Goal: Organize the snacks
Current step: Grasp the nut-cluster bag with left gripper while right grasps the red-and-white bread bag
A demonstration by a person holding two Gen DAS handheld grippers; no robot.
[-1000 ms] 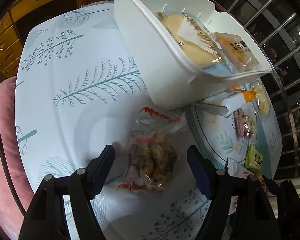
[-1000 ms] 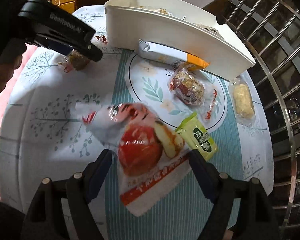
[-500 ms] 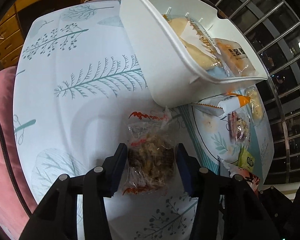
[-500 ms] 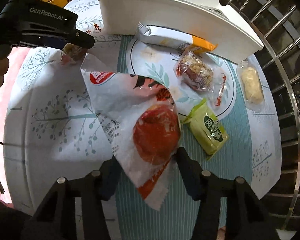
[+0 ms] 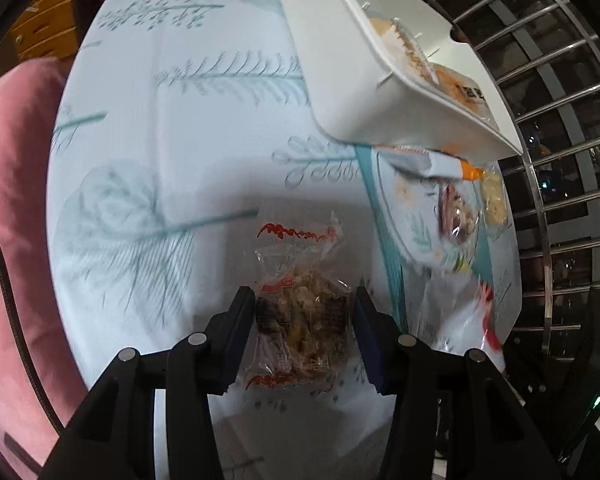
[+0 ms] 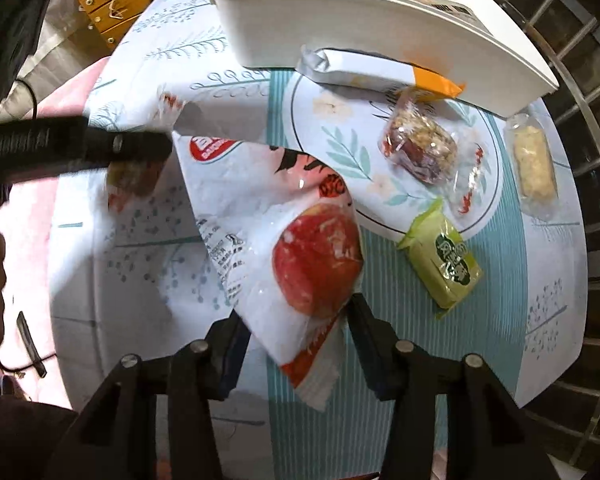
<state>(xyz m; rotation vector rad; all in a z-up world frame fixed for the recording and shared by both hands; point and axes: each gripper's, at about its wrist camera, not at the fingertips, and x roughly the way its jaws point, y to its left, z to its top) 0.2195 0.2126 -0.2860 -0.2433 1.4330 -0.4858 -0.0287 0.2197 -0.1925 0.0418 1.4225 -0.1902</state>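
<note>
**Both grippers clamped on snack packs, bin sitting at the back of the table**

So the left gripper has its two fingers pinched in on a clear-wrapped nut cake; the wrapper has red printing at both ends and the brown chunky snack sits right between the pads, touching both; the view is blurry, so hard to say whether the pack is lifted off the tablecloth or just on it.

The right gripper is closed down on the lower part of a big white bag with a red fruit picture; the bag sticks up and away from the fingers, its top end reaching toward the left gripper, which shows as a dark bar at the left edge of the right wrist view.

The white bin stands at the far side of the table and already holds a few wrapped snacks; a white-and-orange packet lies right against its front wall; near that, on the printed plate ring of the cloth, a clear pack of red-brown nut snack; a green packet sits just below it; a pale yellow bar in clear wrap is off to the right, near the bin's corner.
</note>
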